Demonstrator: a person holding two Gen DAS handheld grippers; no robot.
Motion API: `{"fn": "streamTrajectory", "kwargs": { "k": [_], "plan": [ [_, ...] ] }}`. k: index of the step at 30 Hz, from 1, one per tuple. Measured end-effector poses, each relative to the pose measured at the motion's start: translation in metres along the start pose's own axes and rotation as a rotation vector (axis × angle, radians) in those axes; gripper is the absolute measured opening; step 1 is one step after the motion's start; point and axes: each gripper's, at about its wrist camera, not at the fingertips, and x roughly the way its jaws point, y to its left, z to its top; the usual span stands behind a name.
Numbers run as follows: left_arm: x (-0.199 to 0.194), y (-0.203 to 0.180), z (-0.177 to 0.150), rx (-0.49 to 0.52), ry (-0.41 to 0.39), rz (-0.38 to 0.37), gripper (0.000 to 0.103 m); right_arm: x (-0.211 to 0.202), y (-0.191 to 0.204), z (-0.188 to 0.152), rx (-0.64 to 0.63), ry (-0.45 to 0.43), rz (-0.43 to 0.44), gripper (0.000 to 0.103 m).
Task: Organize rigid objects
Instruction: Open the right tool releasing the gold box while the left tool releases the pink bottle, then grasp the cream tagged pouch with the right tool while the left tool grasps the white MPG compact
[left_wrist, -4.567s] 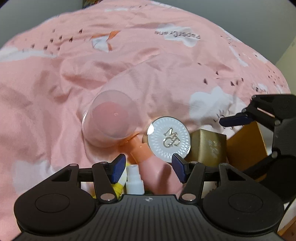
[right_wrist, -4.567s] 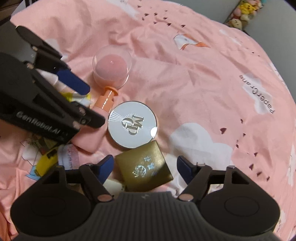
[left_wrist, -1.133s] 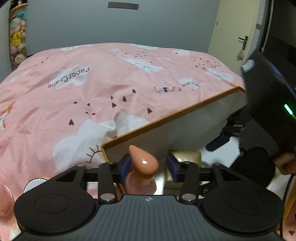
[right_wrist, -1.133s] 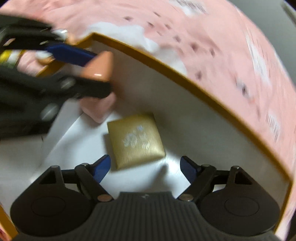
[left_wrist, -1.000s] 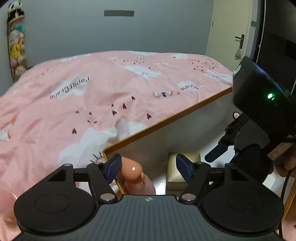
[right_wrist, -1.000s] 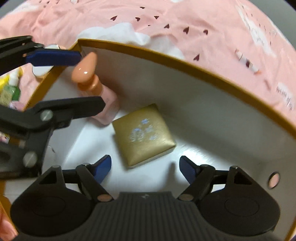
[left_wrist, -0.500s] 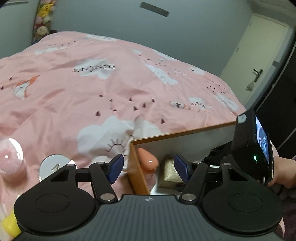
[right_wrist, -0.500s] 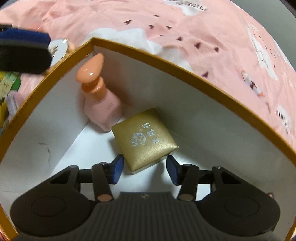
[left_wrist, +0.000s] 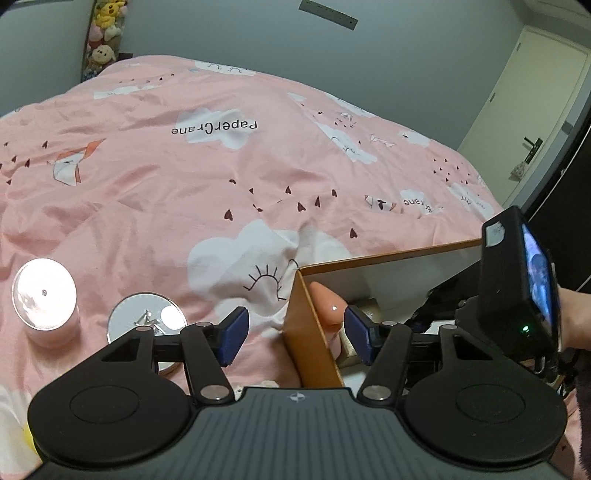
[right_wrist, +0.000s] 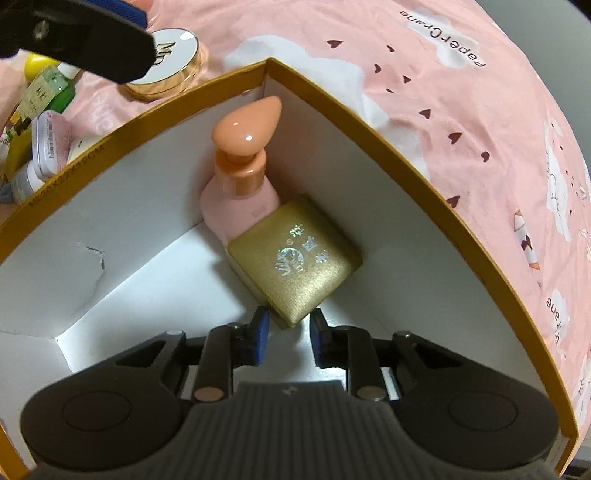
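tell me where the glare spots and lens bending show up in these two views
Left wrist view: bright glare whites out the clear dome case and the round compact; the door frame bows. Right wrist view: a small highlight on the pump bottle, shimmer on the gold box, and the storage box rim curves strongly.

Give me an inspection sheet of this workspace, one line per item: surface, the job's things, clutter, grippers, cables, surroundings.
Surface: pink bedspread with cloud prints, wrinkled.
Job's things: pink pump bottle upright in the corner of the cardboard box; gold case beside it, touching. Round compact and clear dome jar lie outside on the bedspread.
Clutter: green bottle, small tin and other small items by the box's outer wall.
Grippers: left gripper open, empty, over the box edge; right gripper in the box, jaws nearly shut at the gold case's corner.
Cables: nothing seen.
Surroundings: grey wall, door, plush toys.
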Motion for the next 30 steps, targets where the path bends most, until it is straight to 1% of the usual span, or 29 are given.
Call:
{"fn": "streamTrajectory", "kwargs": {
  "k": [1, 2, 7, 9, 11, 16, 19, 22, 25, 27, 29, 30],
  "plan": [
    [-0.001, 0.0, -0.001, 0.004, -0.003, 0.002, 0.069, -0.002, 0.001, 0.0, 0.011, 0.001, -0.01, 0.034],
    [-0.002, 0.0, -0.001, 0.009, -0.004, 0.004, 0.069, -0.003, 0.001, 0.0, 0.017, 0.002, -0.02, 0.038],
    [-0.014, 0.0, -0.003, 0.04, -0.016, 0.027, 0.069, -0.021, 0.013, 0.001, 0.069, 0.013, -0.064, 0.043],
    [-0.02, 0.003, -0.002, 0.044, -0.015, 0.027, 0.069, -0.032, 0.015, 0.001, 0.105, -0.003, -0.078, 0.052],
    [-0.028, 0.008, -0.001, 0.048, -0.016, 0.025, 0.067, -0.047, 0.019, 0.001, 0.13, -0.042, -0.082, 0.052],
    [-0.053, 0.027, 0.004, 0.043, -0.014, 0.05, 0.062, -0.089, 0.032, 0.007, 0.18, -0.167, -0.049, 0.053],
    [-0.063, 0.04, 0.003, 0.034, -0.005, 0.074, 0.058, -0.106, 0.042, 0.02, 0.198, -0.234, -0.03, 0.053],
    [-0.067, 0.052, -0.003, 0.022, 0.015, 0.091, 0.057, -0.117, 0.057, 0.034, 0.164, -0.28, 0.033, 0.053],
    [-0.064, 0.065, -0.01, -0.013, 0.047, 0.11, 0.057, -0.114, 0.081, 0.052, 0.089, -0.284, 0.096, 0.057],
    [-0.06, 0.07, -0.016, -0.016, 0.075, 0.122, 0.057, -0.102, 0.1, 0.064, 0.02, -0.258, 0.102, 0.058],
    [-0.055, 0.074, -0.023, -0.01, 0.097, 0.12, 0.057, -0.09, 0.117, 0.076, -0.04, -0.202, 0.108, 0.064],
    [-0.053, 0.076, -0.026, -0.005, 0.109, 0.122, 0.057, -0.081, 0.123, 0.082, -0.066, -0.171, 0.114, 0.064]
  ]
}}
